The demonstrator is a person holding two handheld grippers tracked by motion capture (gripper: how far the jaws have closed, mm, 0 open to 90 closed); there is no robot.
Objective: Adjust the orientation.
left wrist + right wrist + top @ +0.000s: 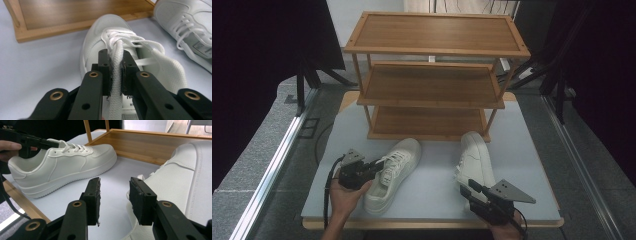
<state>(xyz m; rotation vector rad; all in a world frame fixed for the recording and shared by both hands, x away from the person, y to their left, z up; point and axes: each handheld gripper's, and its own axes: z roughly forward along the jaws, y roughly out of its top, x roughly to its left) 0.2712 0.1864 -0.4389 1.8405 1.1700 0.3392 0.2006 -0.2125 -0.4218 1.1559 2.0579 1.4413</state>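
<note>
Two white sneakers lie on the pale table. The left sneaker stands upright, toe toward the rack. My left gripper is at its lacing, and its jaws pinch a white shoelace above the tongue, shut on it. The right sneaker lies tipped on its side. My right gripper sits just behind its heel. In the right gripper view the jaws stand open with nothing between them, and the sneaker's heel is beside the right jaw.
A three-tier bamboo shoe rack stands at the back of the table, its lowest shelf right beyond the sneakers' toes. Bare table lies between the two sneakers. Dark curtains and metal floor rails flank the table.
</note>
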